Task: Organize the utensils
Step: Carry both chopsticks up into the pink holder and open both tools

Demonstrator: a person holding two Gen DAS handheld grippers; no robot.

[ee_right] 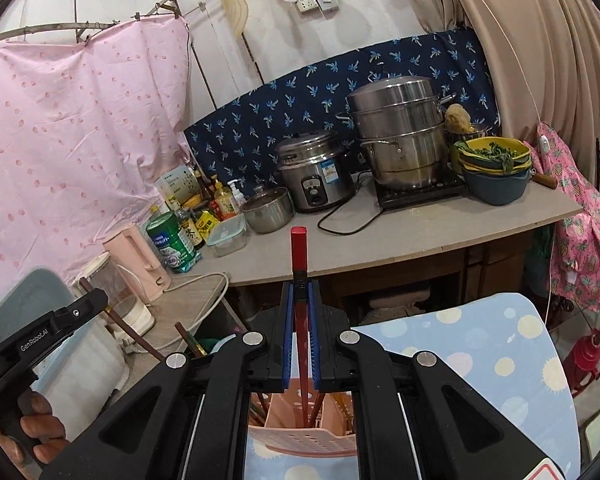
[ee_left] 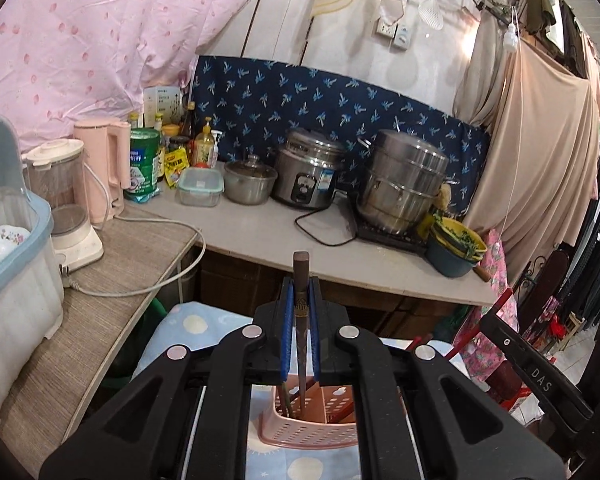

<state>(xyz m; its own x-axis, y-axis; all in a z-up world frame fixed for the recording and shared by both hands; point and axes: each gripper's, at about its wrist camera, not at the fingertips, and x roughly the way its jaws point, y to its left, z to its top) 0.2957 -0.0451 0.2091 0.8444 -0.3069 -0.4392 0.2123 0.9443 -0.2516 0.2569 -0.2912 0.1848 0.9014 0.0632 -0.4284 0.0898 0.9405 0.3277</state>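
**A:** What's in front of me, biggest things first?

**B:** The pale countertop (ee_left: 260, 236) runs across both views, backed by a navy leaf-print cloth (ee_left: 340, 96) and a pink spotted sheet (ee_right: 80, 120). On the counter stand a tall steel steamer pot (ee_right: 400, 136) on a flat cooktop, a rice cooker (ee_right: 314, 172) beside it, and a small lidded pot (ee_right: 268, 208) next to that. Stacked bowls (ee_right: 494, 168) holding greens sit at the counter's right end. At the left there's a pink kettle (ee_left: 100, 168), a blender (ee_left: 66, 200) and a cluster of bottles.

**A:** And closer to my hands?

**B:** A table covered in a blue cloth with pale dots (ee_right: 500, 360), and on it the pink perforated utensil holder (ee_left: 312, 420), directly below both grippers. It already has chopsticks standing in it.

**A:** Left side?

**B:** Your left gripper (ee_left: 301, 300) is clenched on a dark brown chopstick (ee_left: 301, 304), which stands nearly upright between the blue pads, its lower end reaching down into the holder.

**A:** Right side?

**B:** Your right gripper (ee_right: 300, 304) is clamped on a red chopstick (ee_right: 299, 252), also near upright, its tip pointing down into the same holder. A hand (ee_right: 36, 428) grips the left handle at the lower left edge.
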